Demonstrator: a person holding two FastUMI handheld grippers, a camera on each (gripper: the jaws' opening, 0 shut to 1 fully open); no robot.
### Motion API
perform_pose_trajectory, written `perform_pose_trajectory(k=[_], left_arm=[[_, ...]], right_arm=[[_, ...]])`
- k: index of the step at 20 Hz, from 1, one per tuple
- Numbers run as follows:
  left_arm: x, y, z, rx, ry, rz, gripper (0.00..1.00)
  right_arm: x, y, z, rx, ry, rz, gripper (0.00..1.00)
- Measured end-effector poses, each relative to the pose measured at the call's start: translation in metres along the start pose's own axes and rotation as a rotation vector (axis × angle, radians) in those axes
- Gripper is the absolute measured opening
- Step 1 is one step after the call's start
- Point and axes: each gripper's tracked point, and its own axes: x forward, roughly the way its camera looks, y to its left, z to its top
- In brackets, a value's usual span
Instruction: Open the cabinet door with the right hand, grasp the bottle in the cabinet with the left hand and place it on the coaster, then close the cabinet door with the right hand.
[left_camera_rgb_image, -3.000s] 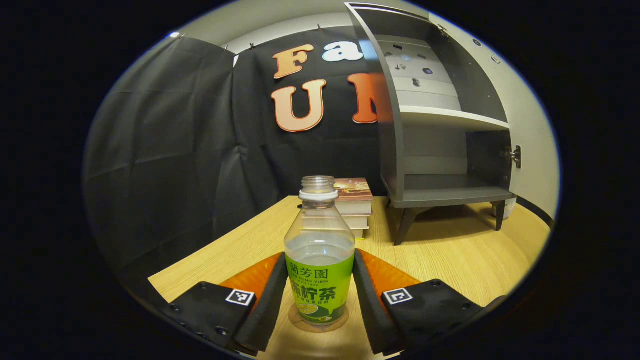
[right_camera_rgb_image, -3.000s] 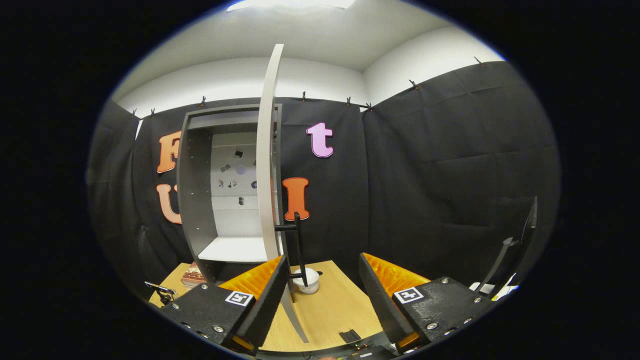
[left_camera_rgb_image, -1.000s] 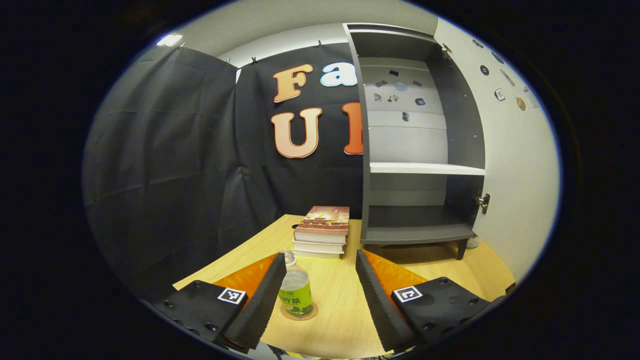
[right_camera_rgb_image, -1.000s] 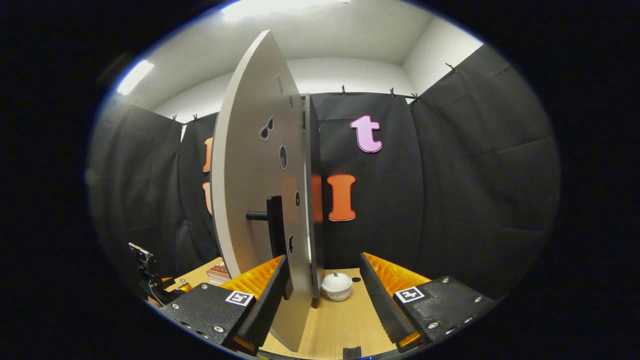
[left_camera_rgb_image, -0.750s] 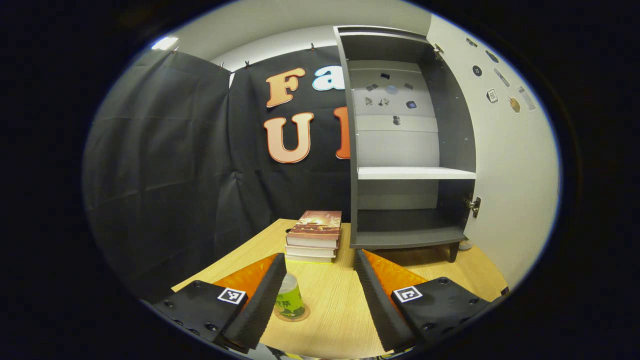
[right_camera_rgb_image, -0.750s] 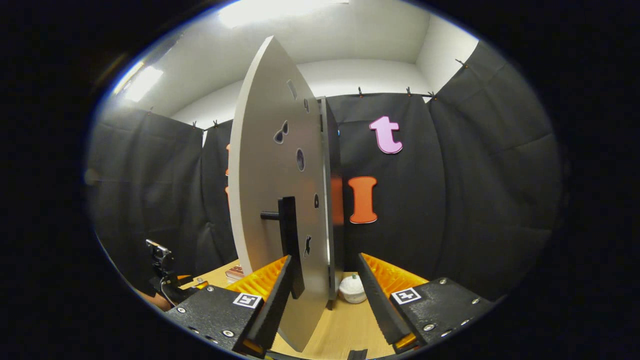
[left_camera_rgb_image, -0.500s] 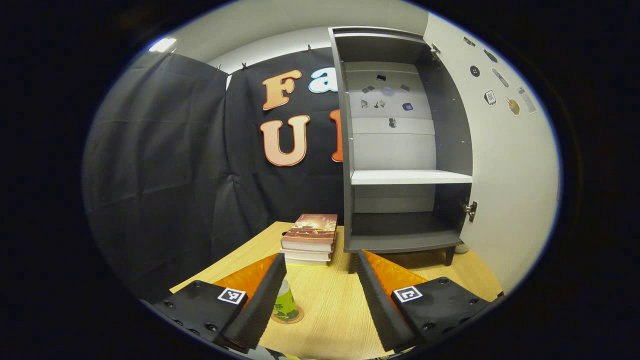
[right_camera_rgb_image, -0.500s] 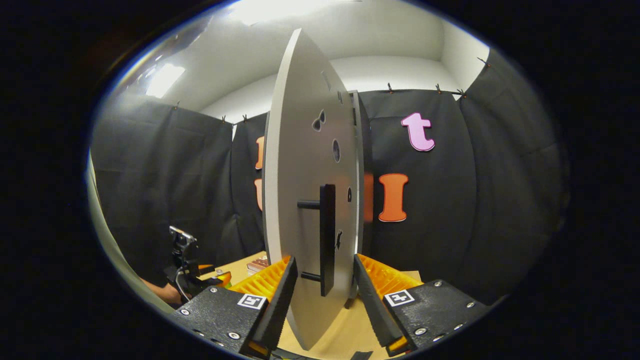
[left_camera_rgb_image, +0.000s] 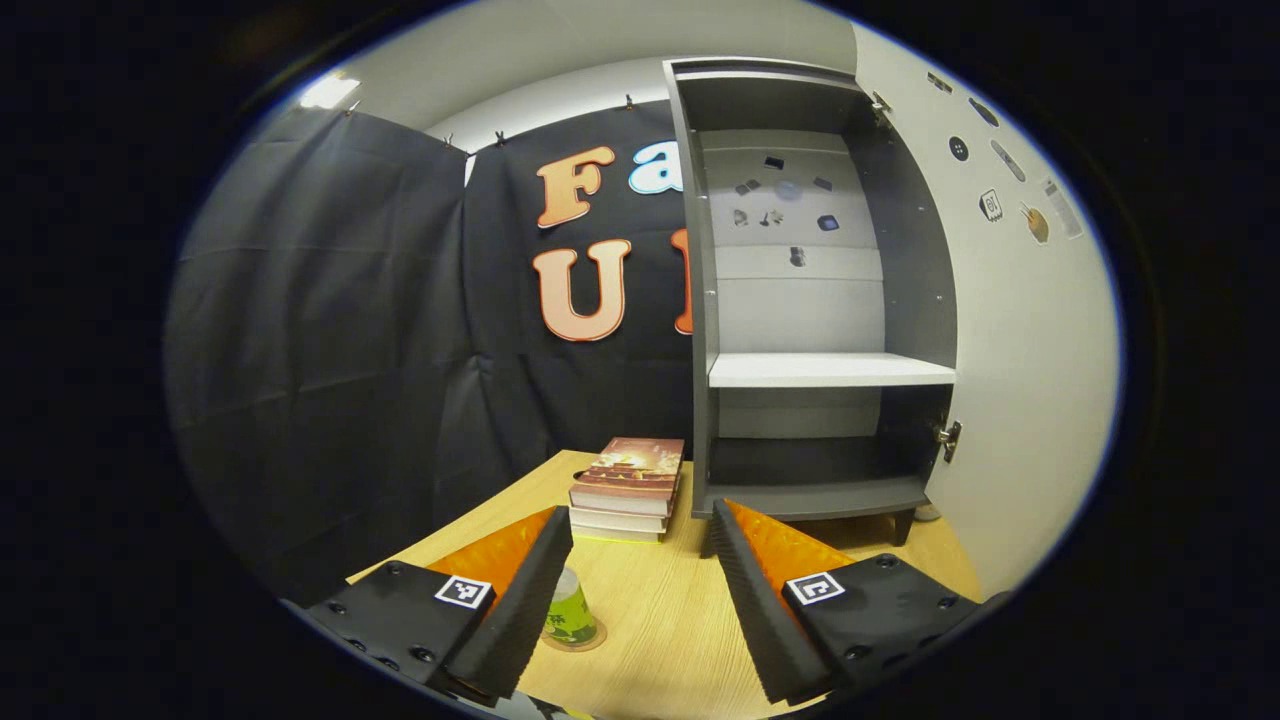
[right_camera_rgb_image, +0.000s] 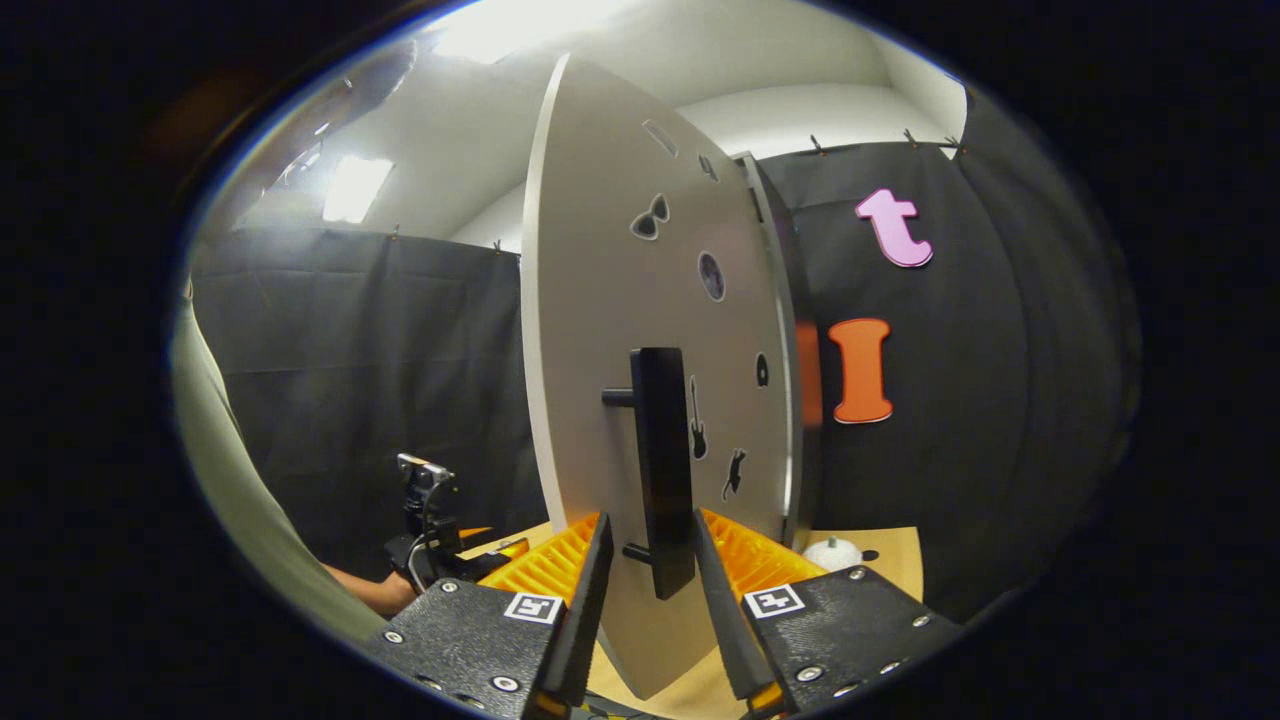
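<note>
The green-labelled bottle (left_camera_rgb_image: 570, 615) stands upright on the round coaster (left_camera_rgb_image: 583, 641) on the wooden table, half hidden behind my left gripper's near finger. My left gripper (left_camera_rgb_image: 640, 575) is open, drawn back from the bottle and holding nothing. The grey cabinet (left_camera_rgb_image: 800, 300) stands open with bare shelves, its door (left_camera_rgb_image: 1010, 380) swung out on the right. In the right gripper view the door's white outer face (right_camera_rgb_image: 600, 300) is close ahead. My right gripper (right_camera_rgb_image: 648, 545) straddles the black bar handle (right_camera_rgb_image: 662, 450). Its jaws have narrowed, with a slit still showing left of the handle.
A stack of books (left_camera_rgb_image: 630, 482) lies on the table (left_camera_rgb_image: 660, 620) left of the cabinet's foot. A small white lidded pot (right_camera_rgb_image: 832, 553) sits beyond the door. The person's sleeve (right_camera_rgb_image: 225, 470) and hand, holding the other gripper (right_camera_rgb_image: 430, 535), are at the left.
My left gripper let go of the bottle and pulled back. My right gripper swung round to the door's outer face, moved onto the handle and narrowed its jaws. The door has swung slightly.
</note>
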Motion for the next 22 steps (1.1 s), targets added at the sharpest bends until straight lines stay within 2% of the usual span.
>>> perform_pose_trajectory(k=[1, 2, 3, 4, 8, 12, 18, 22], left_arm=[[-0.001, 0.003, 0.005, 0.0, -0.006, 0.016, 0.91], [-0.002, 0.006, 0.009, -0.004, -0.013, 0.028, 0.91], [-0.004, 0.009, 0.011, -0.008, -0.016, 0.041, 0.91], [-0.005, 0.013, 0.014, -0.013, -0.022, 0.054, 0.92], [-0.002, 0.023, 0.022, -0.035, -0.04, 0.075, 0.91], [0.016, 0.037, 0.033, -0.05, -0.053, 0.059, 0.92], [0.045, 0.074, 0.047, -0.056, -0.084, 0.052, 0.92], [0.058, 0.097, 0.048, -0.073, -0.086, 0.057, 0.92]], right_arm=[[0.001, 0.002, 0.0, 0.02, 0.002, 0.032, 0.51], [0.0, 0.004, -0.001, 0.038, 0.002, 0.061, 0.6], [0.001, 0.006, -0.002, 0.044, 0.005, 0.082, 0.6], [-0.001, 0.007, -0.001, 0.044, 0.005, 0.101, 0.51], [-0.002, 0.009, -0.004, 0.05, 0.025, 0.143, 0.51], [0.0, 0.012, -0.01, 0.047, 0.02, 0.151, 0.51], [0.013, 0.006, -0.012, 0.032, -0.003, 0.107, 0.51], [0.018, 0.012, -0.008, 0.047, -0.01, 0.122, 0.51]])
